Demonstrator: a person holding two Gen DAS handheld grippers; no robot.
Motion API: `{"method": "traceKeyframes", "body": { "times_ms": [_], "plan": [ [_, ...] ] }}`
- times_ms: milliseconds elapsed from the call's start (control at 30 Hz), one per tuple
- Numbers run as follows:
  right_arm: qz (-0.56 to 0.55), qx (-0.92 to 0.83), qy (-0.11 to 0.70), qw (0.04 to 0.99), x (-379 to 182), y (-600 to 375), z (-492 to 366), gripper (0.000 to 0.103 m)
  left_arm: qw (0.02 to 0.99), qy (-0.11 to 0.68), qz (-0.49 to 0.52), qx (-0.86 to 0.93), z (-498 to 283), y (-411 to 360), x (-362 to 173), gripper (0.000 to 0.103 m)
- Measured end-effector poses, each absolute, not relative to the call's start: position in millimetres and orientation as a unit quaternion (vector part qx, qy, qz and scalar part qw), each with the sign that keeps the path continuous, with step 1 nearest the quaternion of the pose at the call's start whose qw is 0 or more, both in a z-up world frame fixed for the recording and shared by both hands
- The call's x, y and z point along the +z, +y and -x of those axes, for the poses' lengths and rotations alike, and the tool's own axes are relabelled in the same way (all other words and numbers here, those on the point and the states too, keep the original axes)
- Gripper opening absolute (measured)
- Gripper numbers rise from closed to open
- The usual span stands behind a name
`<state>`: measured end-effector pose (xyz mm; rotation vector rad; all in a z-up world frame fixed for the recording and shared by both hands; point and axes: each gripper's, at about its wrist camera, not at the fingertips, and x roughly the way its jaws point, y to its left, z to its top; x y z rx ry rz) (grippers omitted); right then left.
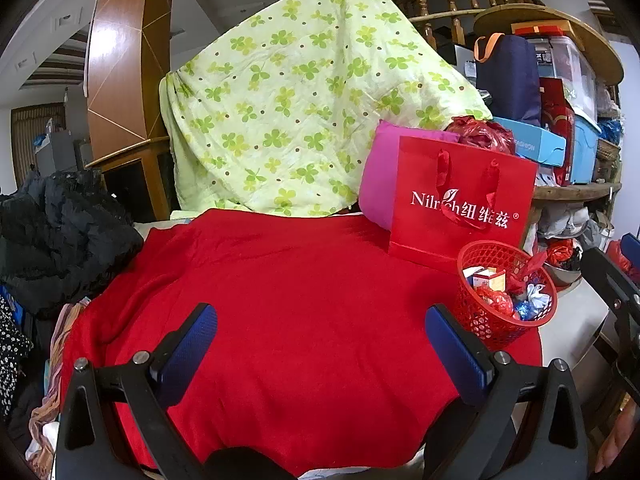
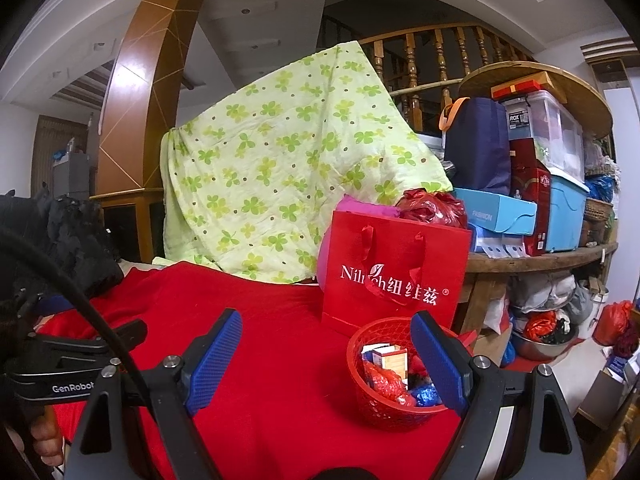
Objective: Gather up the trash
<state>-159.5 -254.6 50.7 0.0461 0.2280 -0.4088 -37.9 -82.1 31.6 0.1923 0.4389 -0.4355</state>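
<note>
A small red mesh basket (image 1: 505,303) (image 2: 384,400) stands at the right edge of the red cloth (image 1: 280,300) (image 2: 272,360). It holds small cartons (image 1: 486,277) (image 2: 386,357) and crumpled red and blue wrappers (image 1: 528,300) (image 2: 424,394). My left gripper (image 1: 320,354) is open and empty, above the bare cloth, left of the basket. My right gripper (image 2: 328,360) is open and empty, its right finger in front of the basket's right side. The left gripper also shows in the right wrist view (image 2: 72,356).
A red paper gift bag (image 1: 460,204) (image 2: 394,276) stands behind the basket, with a pink cushion (image 1: 380,176) and a red plastic bag (image 2: 432,206) behind it. A green flowered sheet (image 1: 304,100) drapes the back. Black clothing (image 1: 60,232) lies left. Cluttered shelves (image 2: 540,184) stand right.
</note>
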Motion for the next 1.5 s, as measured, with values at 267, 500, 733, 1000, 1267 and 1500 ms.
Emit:
{"method": "traceKeyframes", "body": {
  "times_ms": [267, 500, 733, 1000, 1267, 1500],
  "plan": [
    [-0.031, -0.202, 0.114, 0.972, 46, -255, 159, 0.088, 0.946, 0.221, -0.104, -0.211, 39, -88, 28, 0.103],
    [-0.048, -0.209, 0.110, 0.971, 38, -267, 167, 0.088, 0.943, 0.220, -0.124, -0.215, 46, -103, 26, 0.103],
    [-0.069, -0.218, 0.107, 0.968, 34, -288, 177, 0.088, 0.940, 0.221, -0.144, -0.218, 51, -119, 23, 0.103],
    [-0.089, -0.223, 0.108, 0.965, 27, -305, 182, 0.088, 0.935, 0.225, -0.163, -0.221, 54, -136, 17, 0.103],
    [-0.103, -0.227, 0.110, 0.962, 22, -316, 184, 0.088, 0.930, 0.231, -0.175, -0.225, 54, -146, 11, 0.103],
    [-0.108, -0.230, 0.114, 0.960, 17, -319, 183, 0.089, 0.928, 0.236, -0.178, -0.228, 51, -151, 7, 0.103]
  ]
}}
